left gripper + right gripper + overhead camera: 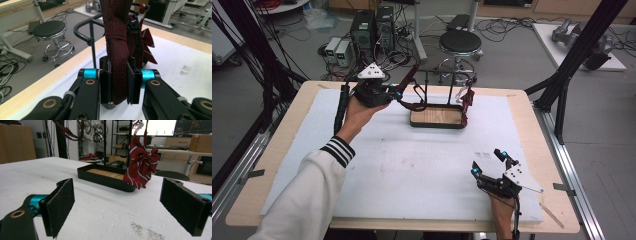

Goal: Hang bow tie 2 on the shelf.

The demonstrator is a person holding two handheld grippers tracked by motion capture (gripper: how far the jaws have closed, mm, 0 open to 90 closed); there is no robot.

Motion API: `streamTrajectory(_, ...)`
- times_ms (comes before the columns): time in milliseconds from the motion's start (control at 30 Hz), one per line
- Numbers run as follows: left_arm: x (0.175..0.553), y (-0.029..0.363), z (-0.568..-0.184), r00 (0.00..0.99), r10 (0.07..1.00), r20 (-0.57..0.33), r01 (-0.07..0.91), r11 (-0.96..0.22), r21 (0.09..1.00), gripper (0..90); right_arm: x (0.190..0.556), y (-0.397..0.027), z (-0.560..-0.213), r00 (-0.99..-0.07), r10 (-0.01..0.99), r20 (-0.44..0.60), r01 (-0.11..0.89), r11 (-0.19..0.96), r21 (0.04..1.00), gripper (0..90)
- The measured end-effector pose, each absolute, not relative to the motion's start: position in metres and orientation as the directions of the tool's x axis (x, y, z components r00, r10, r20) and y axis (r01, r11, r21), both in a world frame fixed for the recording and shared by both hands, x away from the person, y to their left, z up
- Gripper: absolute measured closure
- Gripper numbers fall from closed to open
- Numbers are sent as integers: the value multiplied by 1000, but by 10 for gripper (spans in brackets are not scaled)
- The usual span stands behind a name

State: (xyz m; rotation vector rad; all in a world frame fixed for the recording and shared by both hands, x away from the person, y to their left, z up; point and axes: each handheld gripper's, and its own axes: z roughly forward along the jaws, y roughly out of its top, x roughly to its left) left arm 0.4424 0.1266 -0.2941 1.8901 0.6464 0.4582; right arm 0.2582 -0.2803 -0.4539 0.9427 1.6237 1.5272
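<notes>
Now your counter [377,170] carries a black rack [439,80] with a wooden tray base, standing at the far middle. Your dark red tie [409,82] runs from the rack's rail out leftward into your left tool [398,94], its long axis slanting across toward your hand. That tool's pads [106,82] are clamped tight on the tie. Your right tool [488,162] rests near the front right corner, jaws wide apart, holding nothing. A striped bow [141,167] hangs at the rack's right end.

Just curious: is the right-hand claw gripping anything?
No, the right gripper has its pads wide apart over the bare white mat.
</notes>
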Motion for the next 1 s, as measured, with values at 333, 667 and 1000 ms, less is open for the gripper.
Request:
streamTrajectory(333,458,125,-299,773,634,10,231,-297,927,766,258,-281,-454,-484,875,-10,40,33,999,116)
streamTrajectory(667,472,121,-297,757,654,6,232,-277,932,765,258,-281,-454,-484,875,-11,40,34,999,116)
streamTrajectory(1000,483,120,-303,724,689,-11,259,-257,931,765,258,-281,-454,-485,874,-10,38,33,999,116)
